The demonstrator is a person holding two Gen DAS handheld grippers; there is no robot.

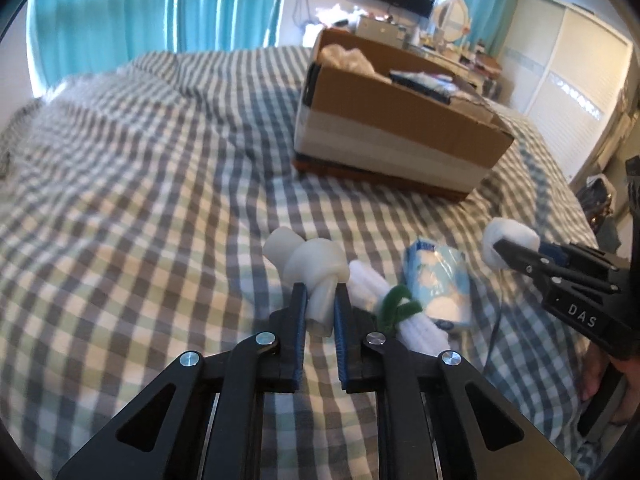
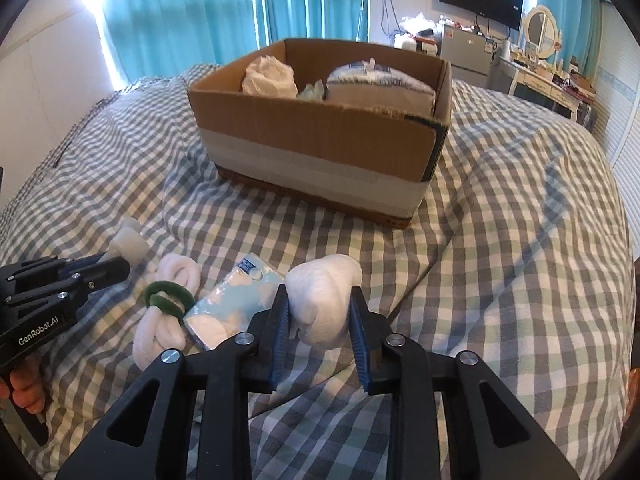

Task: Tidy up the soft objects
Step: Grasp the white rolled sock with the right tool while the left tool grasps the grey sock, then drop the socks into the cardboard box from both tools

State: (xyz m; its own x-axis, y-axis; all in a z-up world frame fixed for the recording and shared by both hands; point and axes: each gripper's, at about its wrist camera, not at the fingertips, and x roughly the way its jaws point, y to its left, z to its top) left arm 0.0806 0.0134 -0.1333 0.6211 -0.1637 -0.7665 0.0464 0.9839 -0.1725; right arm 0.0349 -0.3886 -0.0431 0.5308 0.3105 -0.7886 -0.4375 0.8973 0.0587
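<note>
Cardboard box (image 2: 320,152): far on bed, holds white bundles | left gripper (image 1: 320,304): clenched on knotted foam strip (image 1: 308,264), long axis near-far | right gripper (image 2: 318,312): clenched on white cloth knot (image 2: 320,296)

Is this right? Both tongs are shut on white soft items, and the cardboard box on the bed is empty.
Not quite: the cardboard box is not empty. The right wrist view shows a white bundle and a folded striped cloth inside. The rest holds: left tongs grip the knotted item, right tongs the white roll.
</note>
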